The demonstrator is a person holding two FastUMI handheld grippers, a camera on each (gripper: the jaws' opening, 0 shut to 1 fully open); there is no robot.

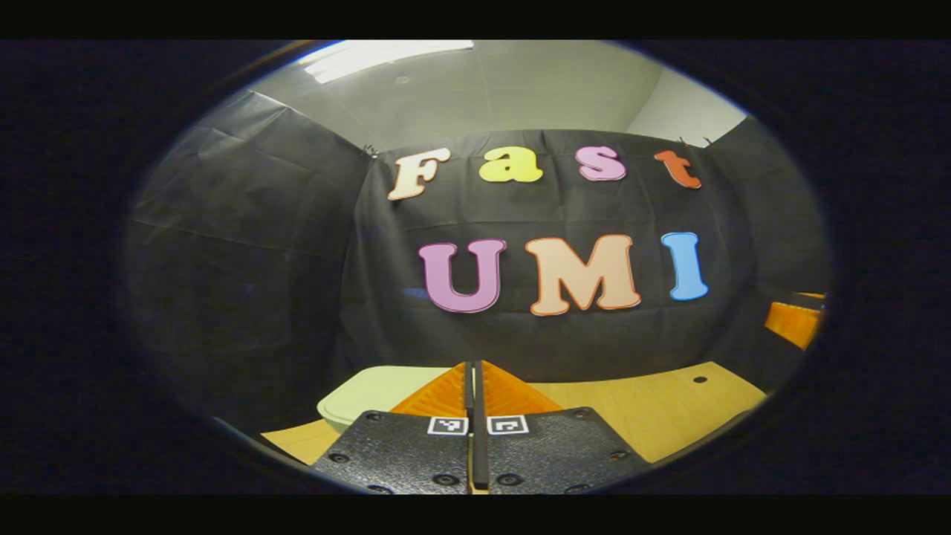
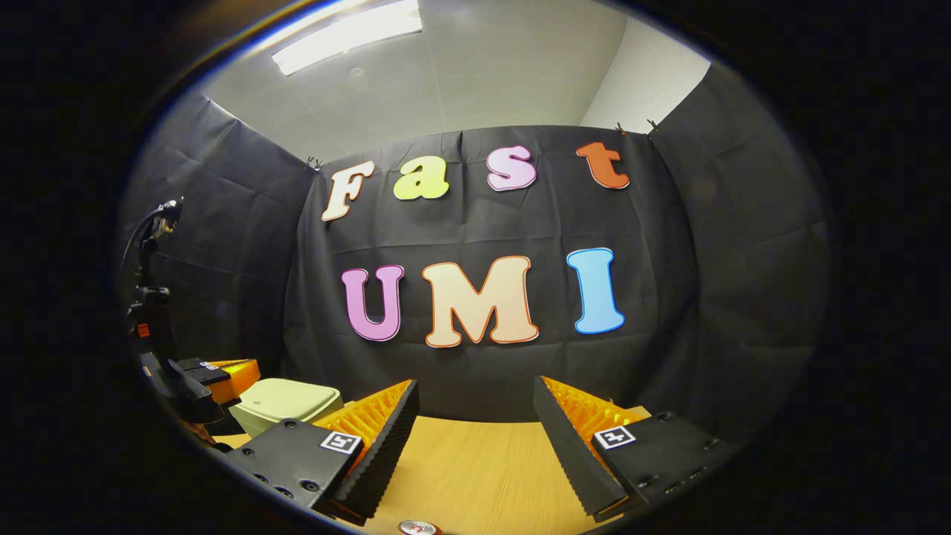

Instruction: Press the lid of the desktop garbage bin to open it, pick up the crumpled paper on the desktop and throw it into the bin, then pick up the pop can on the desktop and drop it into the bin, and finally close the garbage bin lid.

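In the left gripper view, the pale green garbage bin (image 1: 371, 392) sits at the lower left of the frame on the wooden desktop (image 1: 669, 416), its lid (image 1: 386, 386) down and flat. Just right of it, at bottom centre, the left gripper (image 1: 473, 386) holds its two fingers pressed together with nothing between them, their tips rising in front of the bin's right edge. Whether the tips touch the lid cannot be told. At the far right edge of the frame, a piece of the right gripper (image 1: 795, 321) juts in above the desktop.

In the right gripper view, the left gripper (image 2: 223, 371) appears at the lower left of the frame, with a dark cable (image 2: 145, 245) rising above it along the edge. It sits just over the left end of the garbage bin (image 2: 286, 401), which lies closed beside it. Across the bottom of the frame, the right gripper (image 2: 475, 416) has its fingers spread wide, bare wooden desktop (image 2: 475, 468) showing between them and nothing held. At the very bottom edge, below the gap between the fingers, the top of the pop can (image 2: 420, 527) peeks into the frame. A ceiling light (image 2: 349, 33) glows at the upper left, above the black cloth wall (image 2: 743, 260).
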